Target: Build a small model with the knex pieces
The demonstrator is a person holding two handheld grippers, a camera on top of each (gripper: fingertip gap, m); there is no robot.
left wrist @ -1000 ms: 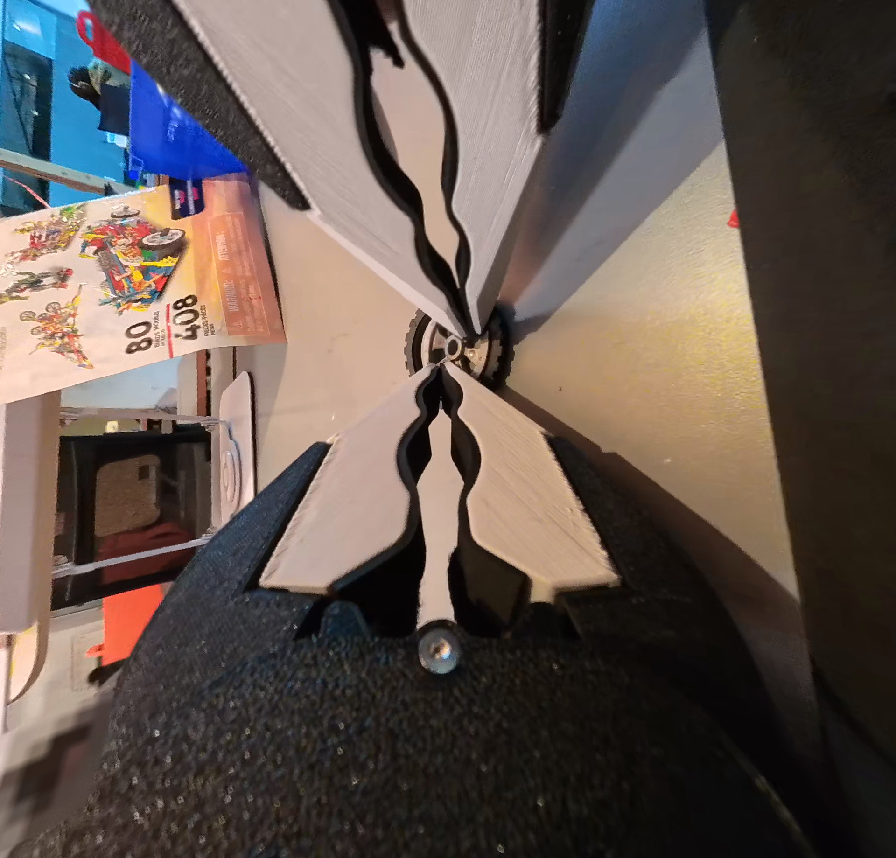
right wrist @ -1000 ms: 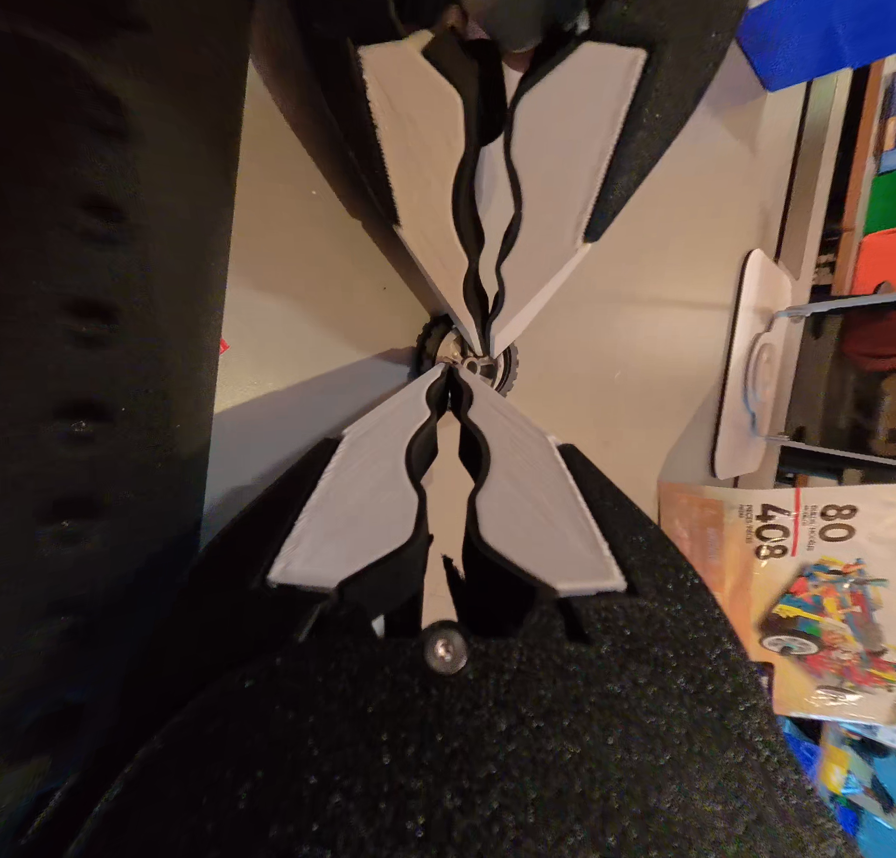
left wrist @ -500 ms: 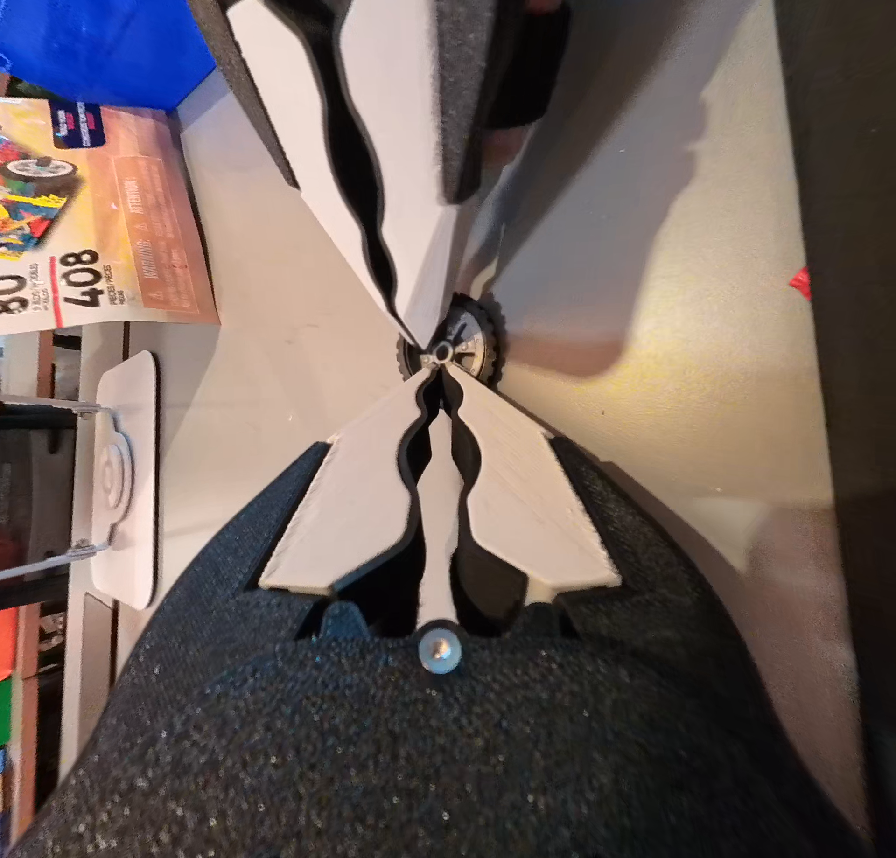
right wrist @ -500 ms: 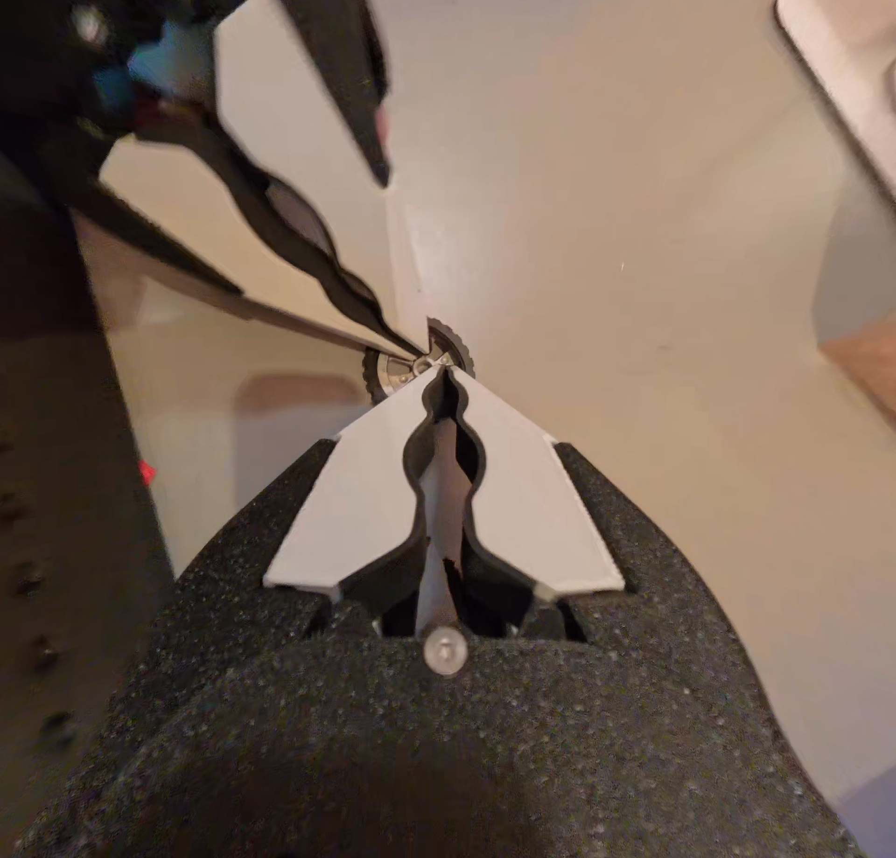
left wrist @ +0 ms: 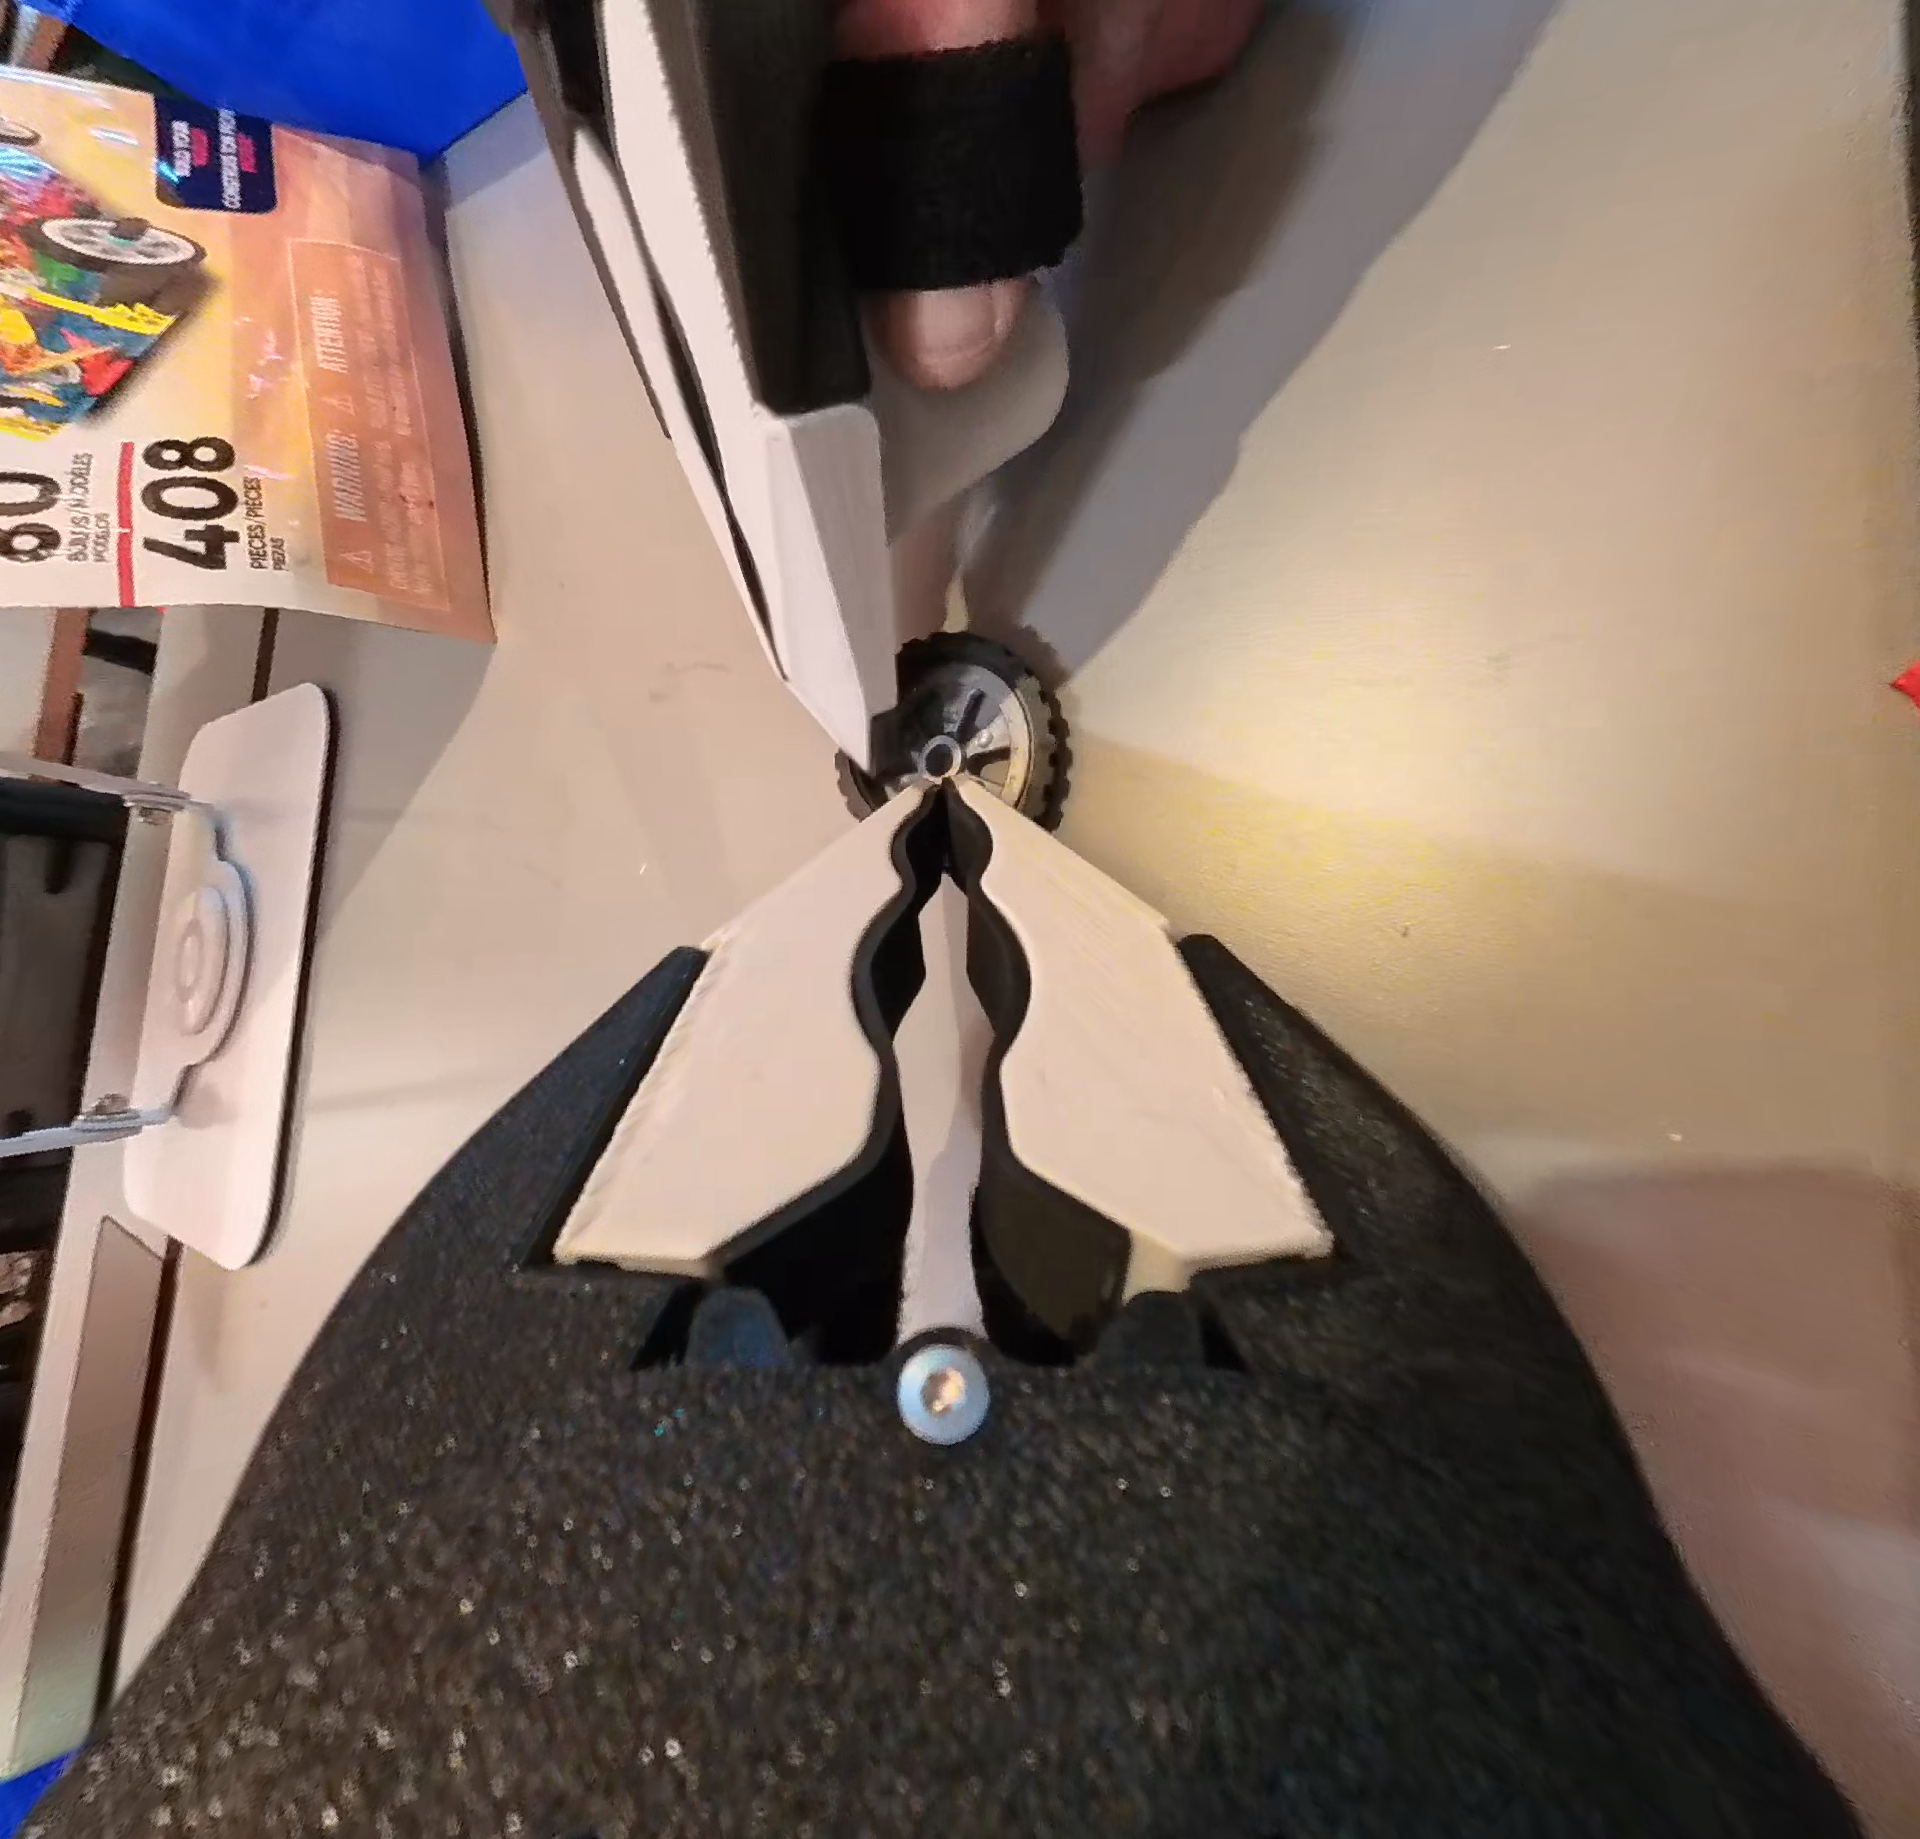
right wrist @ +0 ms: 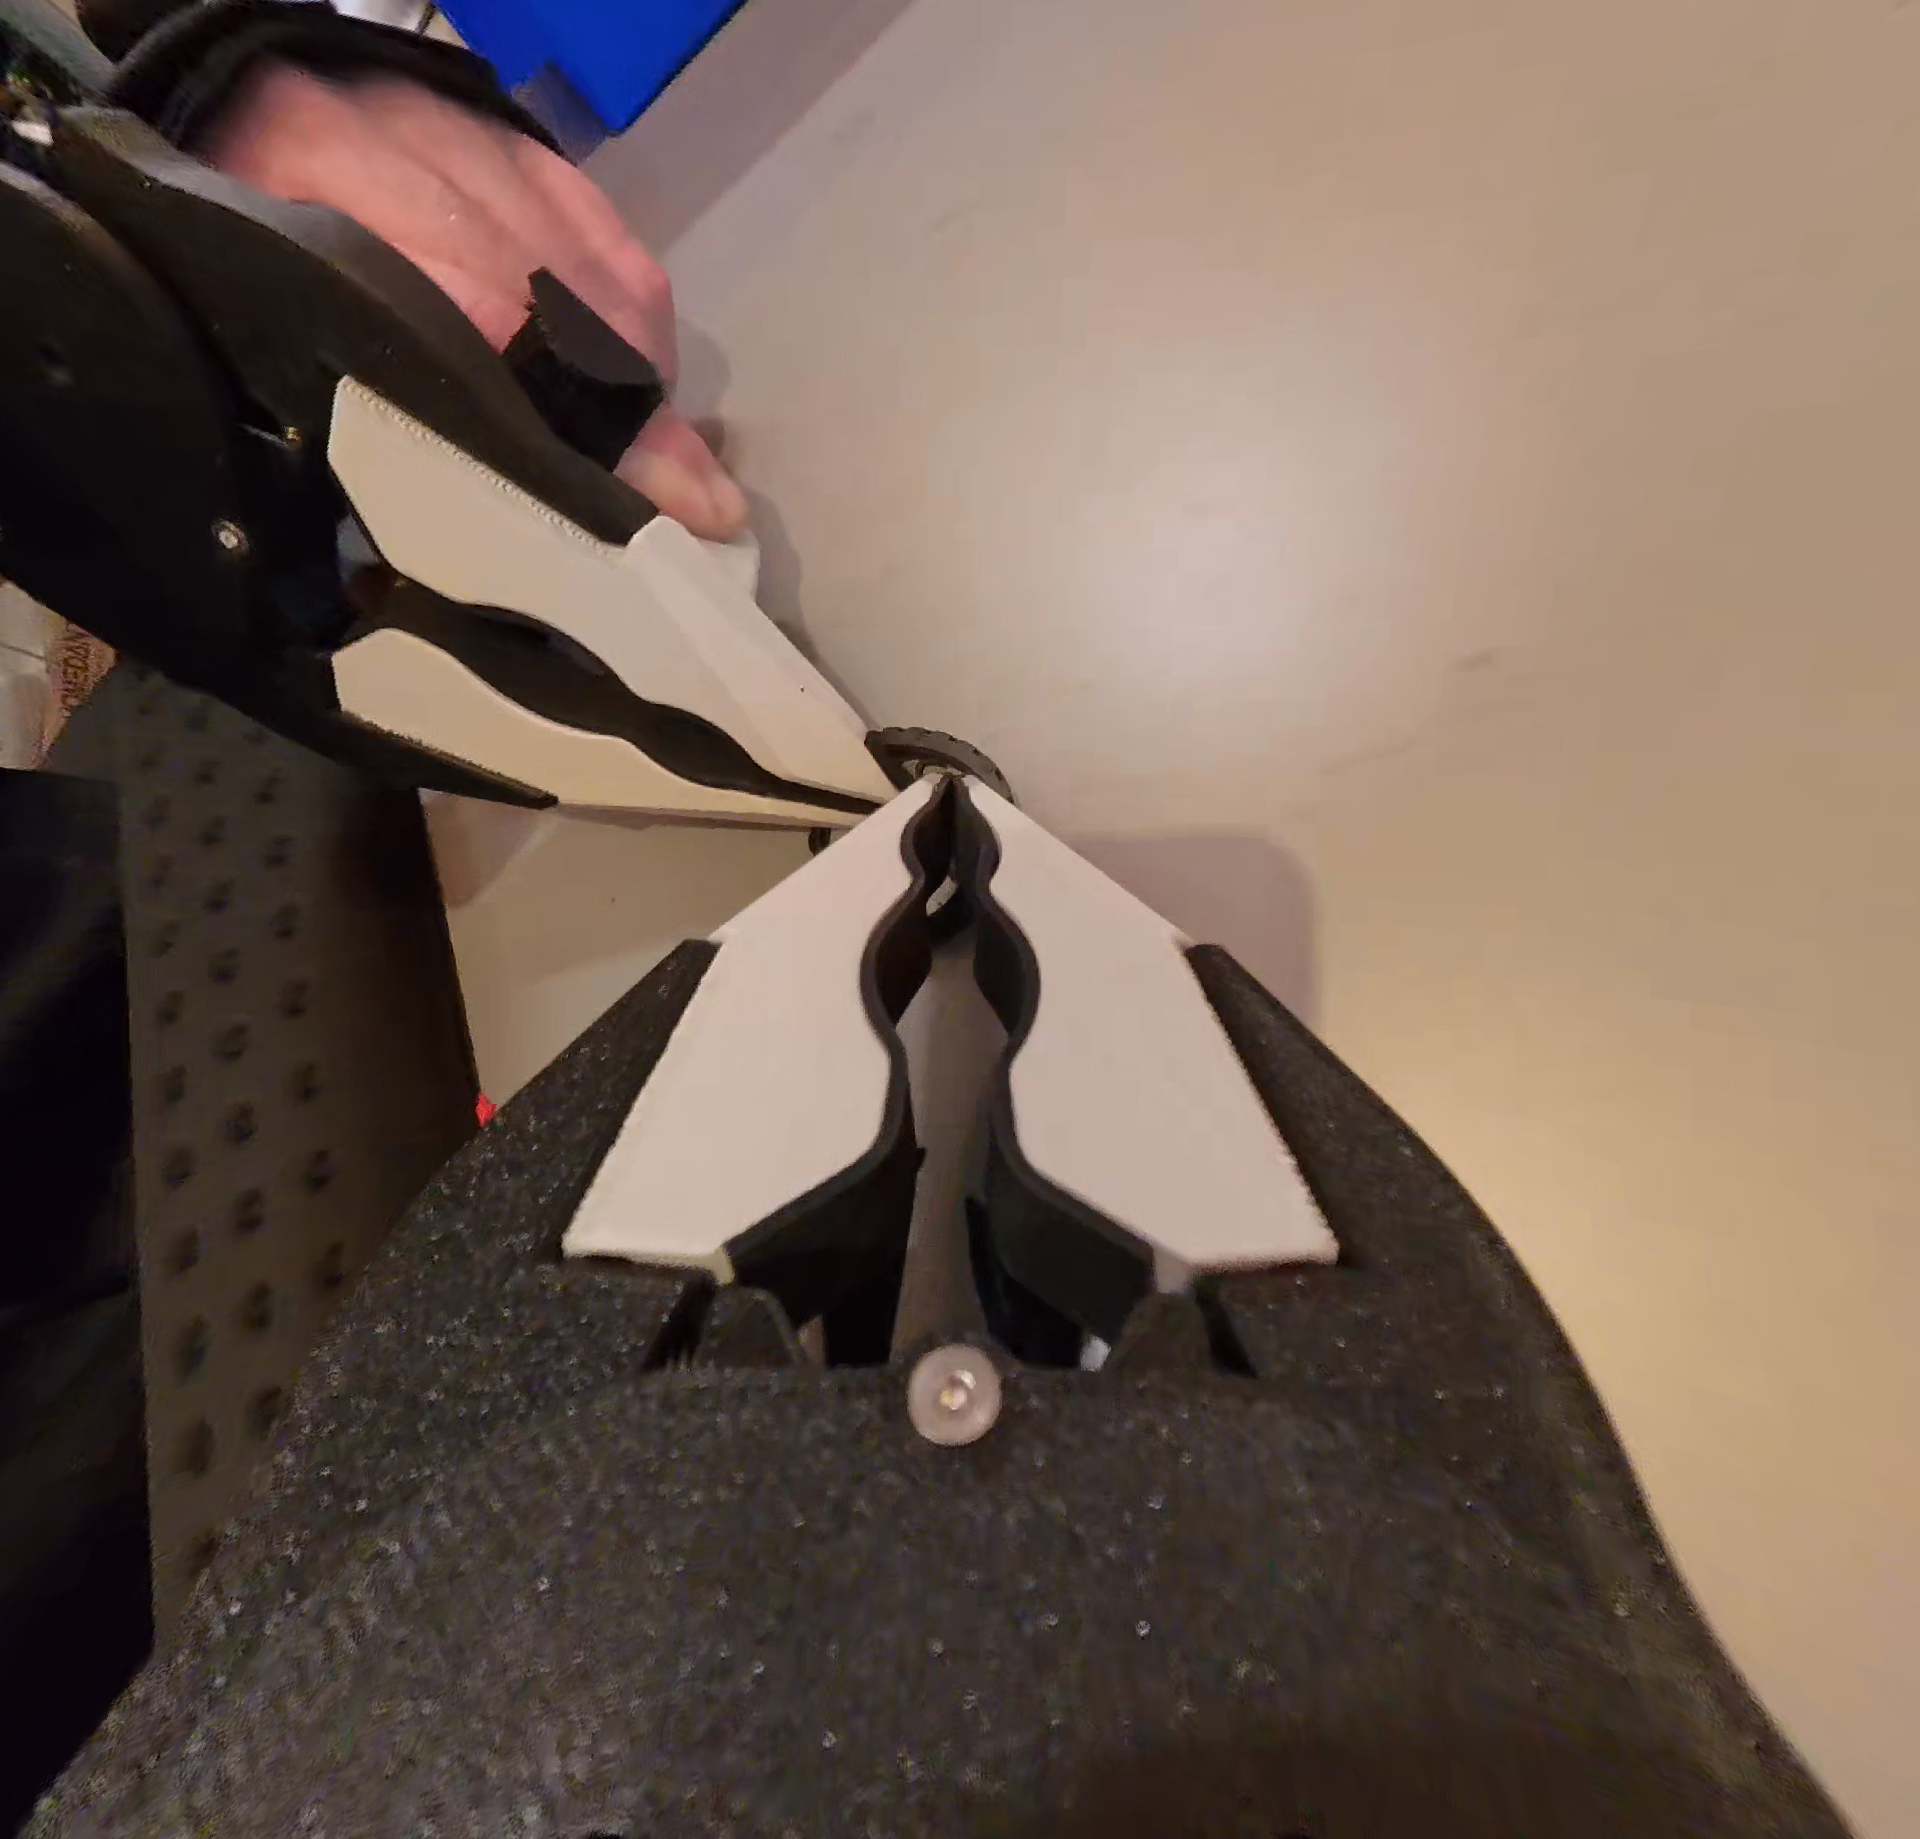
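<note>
The small toy wheel [left wrist: 971, 745], black tyre on a silver hub, hangs just above the pale table [left wrist: 1455, 854], pinched from two sides. My left gripper [left wrist: 940, 790] is closed on its hub from below; my right gripper [right wrist: 940, 787] is likewise closed on it, tips meeting the left's at the wheel. Neither has let go. My right hand [left wrist: 997, 127] angles its gripper steeply down toward the wheel; a printed toy box [left wrist: 208, 387] lies left of it.

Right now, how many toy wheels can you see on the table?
1. A small black-tyred toy wheel with a silver hub sits on the cream table, pinched between the tips of the left gripper and the right gripper. Others may be hidden behind the grippers.
</note>
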